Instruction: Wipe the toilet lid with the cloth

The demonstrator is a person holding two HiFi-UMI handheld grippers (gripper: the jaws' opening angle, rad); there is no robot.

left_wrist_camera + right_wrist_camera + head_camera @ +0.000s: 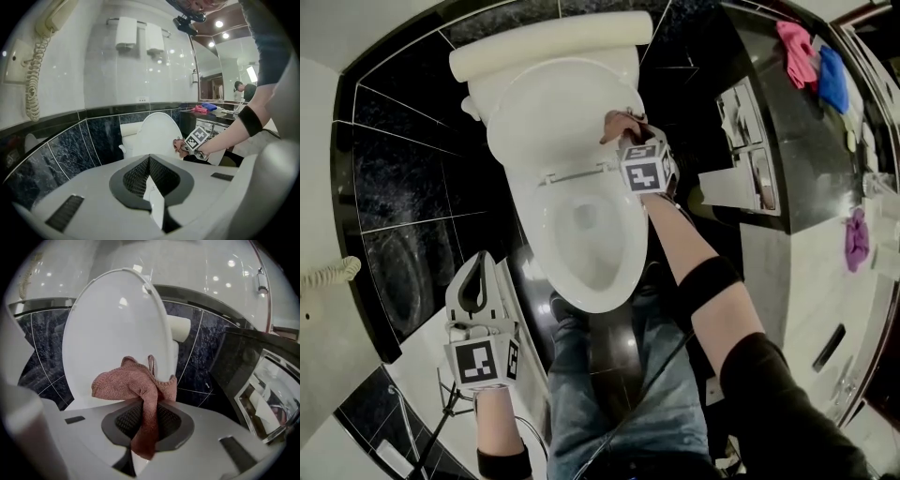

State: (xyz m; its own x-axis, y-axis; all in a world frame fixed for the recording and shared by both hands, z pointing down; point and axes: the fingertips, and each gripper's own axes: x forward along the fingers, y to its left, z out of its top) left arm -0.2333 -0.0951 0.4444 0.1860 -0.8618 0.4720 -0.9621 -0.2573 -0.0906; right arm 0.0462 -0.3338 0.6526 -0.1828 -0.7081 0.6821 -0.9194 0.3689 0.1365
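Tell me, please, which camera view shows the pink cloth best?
The right gripper view: the cloth fills the centre, clamped in the right tool in front of the raised toilet lid. The head view shows only a small bunch at the tool's tip; the left gripper view, a tiny far-off scrap.

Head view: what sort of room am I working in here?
A bathroom, possibly a hotel's: a white toilet with its lid raised, two toilet-paper holders on the tiled wall, and a corded wall phone.
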